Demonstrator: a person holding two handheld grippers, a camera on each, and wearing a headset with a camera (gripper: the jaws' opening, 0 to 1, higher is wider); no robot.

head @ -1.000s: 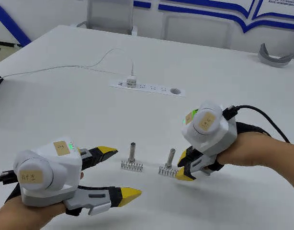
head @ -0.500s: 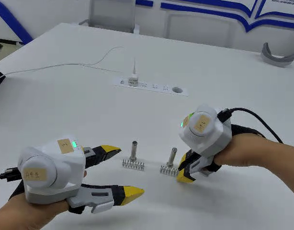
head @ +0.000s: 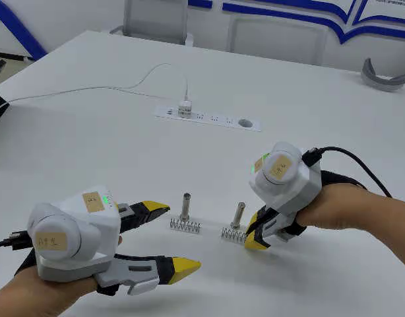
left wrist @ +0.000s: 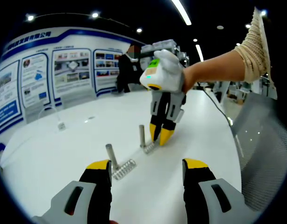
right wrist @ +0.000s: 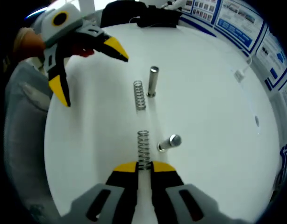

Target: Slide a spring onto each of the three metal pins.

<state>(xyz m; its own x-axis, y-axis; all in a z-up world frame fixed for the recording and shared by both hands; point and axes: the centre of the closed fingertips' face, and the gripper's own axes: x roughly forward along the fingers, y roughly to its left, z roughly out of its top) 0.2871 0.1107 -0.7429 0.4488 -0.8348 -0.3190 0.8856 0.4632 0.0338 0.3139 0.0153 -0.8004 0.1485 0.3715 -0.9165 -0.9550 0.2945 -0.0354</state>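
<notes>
The right hand-held gripper (right wrist: pixel 143 164) pinches a spring (right wrist: pixel 143 143) lying on the worktop (right wrist: pixel 204 93) beside a pin (right wrist: pixel 169 141); the spring's end is hidden between its tips. The left hand-held gripper (left wrist: pixel 147 164) is wide, holding nothing, near another spring (left wrist: pixel 123 169)

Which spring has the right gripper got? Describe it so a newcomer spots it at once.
On the white table, in front of the power strip, two metal pins stand upright, each with a spring lying at its foot. The gripped spring lies by the pin nearer the right gripper. Unlike the other spring, which lies free, its end sits between that gripper's yellow tips.
</notes>
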